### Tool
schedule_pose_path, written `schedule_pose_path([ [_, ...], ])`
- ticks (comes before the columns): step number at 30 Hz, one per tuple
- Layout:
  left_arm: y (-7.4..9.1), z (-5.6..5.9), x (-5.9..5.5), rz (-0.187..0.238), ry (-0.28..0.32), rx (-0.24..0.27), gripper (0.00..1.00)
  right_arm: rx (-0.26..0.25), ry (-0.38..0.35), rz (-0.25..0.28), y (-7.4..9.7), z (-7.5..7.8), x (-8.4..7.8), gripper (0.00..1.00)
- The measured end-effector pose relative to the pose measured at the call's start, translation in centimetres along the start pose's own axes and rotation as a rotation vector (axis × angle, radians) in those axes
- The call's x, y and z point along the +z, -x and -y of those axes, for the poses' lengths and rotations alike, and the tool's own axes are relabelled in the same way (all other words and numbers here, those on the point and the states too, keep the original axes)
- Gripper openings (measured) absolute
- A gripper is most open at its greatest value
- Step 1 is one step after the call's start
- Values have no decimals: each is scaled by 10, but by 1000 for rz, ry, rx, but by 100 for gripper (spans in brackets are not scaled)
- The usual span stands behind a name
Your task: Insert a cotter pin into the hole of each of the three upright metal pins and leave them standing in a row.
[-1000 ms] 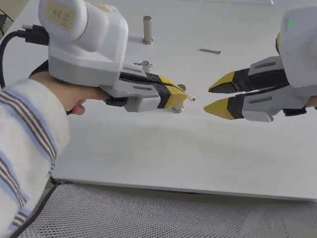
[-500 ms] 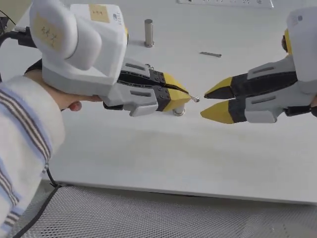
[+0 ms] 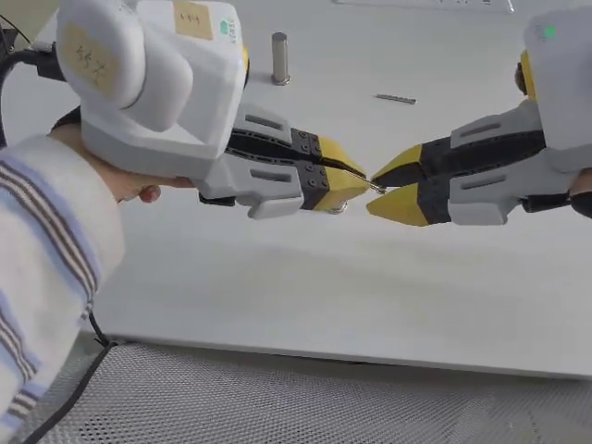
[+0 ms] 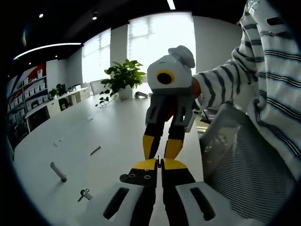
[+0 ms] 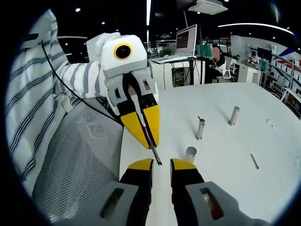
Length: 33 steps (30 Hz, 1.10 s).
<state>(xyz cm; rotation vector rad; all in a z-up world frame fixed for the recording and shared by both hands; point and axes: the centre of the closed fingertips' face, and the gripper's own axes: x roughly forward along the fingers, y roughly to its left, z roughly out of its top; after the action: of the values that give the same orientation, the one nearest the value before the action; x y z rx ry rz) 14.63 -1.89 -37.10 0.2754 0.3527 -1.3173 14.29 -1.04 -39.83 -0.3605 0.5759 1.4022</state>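
As left gripper (image 3: pixel 359 182) clamps it, cotter pin (image 5: pixel 151 141) points rightward.

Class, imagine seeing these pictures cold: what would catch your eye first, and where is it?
Two grippers face each other tip to tip above the white table: the left gripper is shut on a thin cotter pin, its free end between the open fingers of the right gripper. Beyond them, metal pins stand upright on the table.
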Motion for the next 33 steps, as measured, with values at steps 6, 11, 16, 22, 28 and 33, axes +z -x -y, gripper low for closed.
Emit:
schedule_pose_path([
  [6,-1,2,0,4,2,-12,0,23,-5,6,-1,-5,-1,1],
  [11,-1,4,-3,-9,2,-22,0,37,12,-11,1,-6,-3,0],
  [16,-2,6,-9,-28,5,-28,0,48,44,-34,4,-7,-4,0],
  [22,-6,11,-11,-41,3,-40,0,64,83,-73,5,-8,-8,0],
  [28,-8,14,-16,-60,-9,-62,0,82,131,-110,5,-14,-11,0],
  [33,-10,16,-17,-72,-24,-75,0,88,152,-128,6,-15,-13,0],
])
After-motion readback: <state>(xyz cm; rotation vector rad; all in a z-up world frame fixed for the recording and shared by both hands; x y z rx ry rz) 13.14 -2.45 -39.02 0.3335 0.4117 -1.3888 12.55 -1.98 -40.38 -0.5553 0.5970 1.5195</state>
